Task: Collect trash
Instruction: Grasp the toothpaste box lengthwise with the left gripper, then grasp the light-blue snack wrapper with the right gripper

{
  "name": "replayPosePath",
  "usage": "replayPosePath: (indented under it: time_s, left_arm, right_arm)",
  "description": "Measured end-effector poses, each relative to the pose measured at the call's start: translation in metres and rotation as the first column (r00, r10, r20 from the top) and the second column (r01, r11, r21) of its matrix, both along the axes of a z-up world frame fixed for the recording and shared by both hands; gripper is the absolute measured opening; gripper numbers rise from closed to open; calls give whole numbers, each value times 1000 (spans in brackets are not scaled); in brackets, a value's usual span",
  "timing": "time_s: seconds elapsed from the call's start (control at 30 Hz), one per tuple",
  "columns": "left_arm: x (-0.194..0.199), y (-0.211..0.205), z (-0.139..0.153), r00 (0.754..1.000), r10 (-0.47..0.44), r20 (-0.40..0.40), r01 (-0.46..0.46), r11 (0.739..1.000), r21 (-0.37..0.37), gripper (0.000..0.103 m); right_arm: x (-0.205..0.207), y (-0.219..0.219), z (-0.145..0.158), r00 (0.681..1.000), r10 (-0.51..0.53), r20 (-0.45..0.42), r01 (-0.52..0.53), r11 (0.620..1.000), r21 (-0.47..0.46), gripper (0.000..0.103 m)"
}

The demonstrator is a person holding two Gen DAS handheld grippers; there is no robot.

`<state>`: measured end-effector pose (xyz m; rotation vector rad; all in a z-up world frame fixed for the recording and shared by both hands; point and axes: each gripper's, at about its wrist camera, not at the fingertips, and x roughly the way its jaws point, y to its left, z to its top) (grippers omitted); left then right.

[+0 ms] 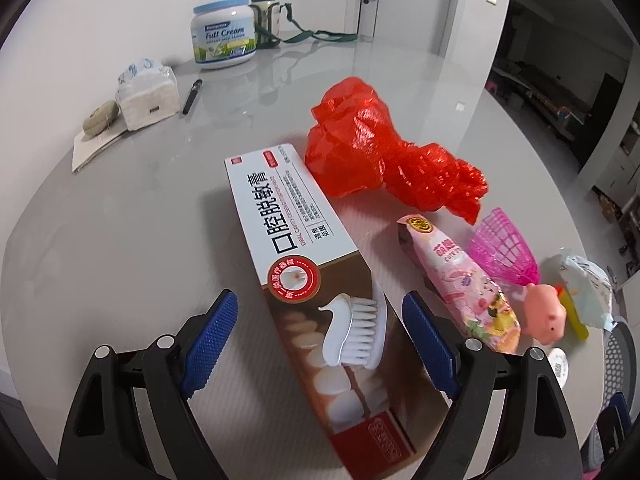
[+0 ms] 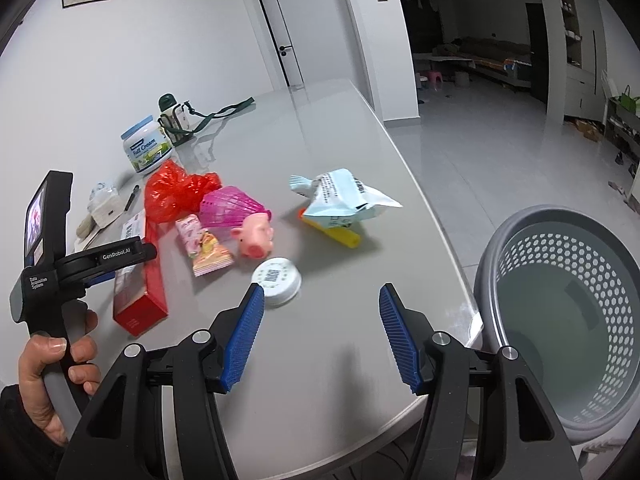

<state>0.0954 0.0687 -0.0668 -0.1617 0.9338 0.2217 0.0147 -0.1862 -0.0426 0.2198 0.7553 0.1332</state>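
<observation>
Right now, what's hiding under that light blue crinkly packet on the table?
A yellow stick-shaped thing with an orange end pokes out from under the light blue packet. The rest of it is covered, so what it is cannot be told.

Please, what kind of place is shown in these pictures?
Probably a home, likely a dining area: a glossy grey table holding a milk powder tub, an interior door, and a dim room with a bed beyond.
</observation>
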Motion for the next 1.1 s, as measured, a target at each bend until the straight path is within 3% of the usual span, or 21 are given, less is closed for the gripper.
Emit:
replayPosePath:
  time_s: [0.13, 0.3, 0.5, 0.7, 1.1]
  left_arm:
    - [2, 4, -7, 1000, 5, -22, -5, 1000, 12, 82]
    - [0, 14, -12, 999, -13, -45, 14, 1000, 17, 62]
    - [-7, 24, -11, 999, -45, -28, 46, 998, 32, 51]
    - [-16, 30, -3, 998, -69, 0, 69, 997, 26, 51]
    - [-34, 31, 21, 991, -118, 62, 117, 993, 25, 51]
  right_arm:
    - [3, 0, 1, 1000, -2, 0, 2, 1000, -3, 58]
    - [13, -1, 6, 1000, -4, 8, 5, 1000, -9, 58]
    - [32, -4, 21, 1000, -2, 30, 3, 1000, -25, 58]
    - [68, 4, 34, 999, 27, 31, -25, 996, -82, 58]
    - [133, 21, 11, 989, 79, -128, -100, 981, -168, 58]
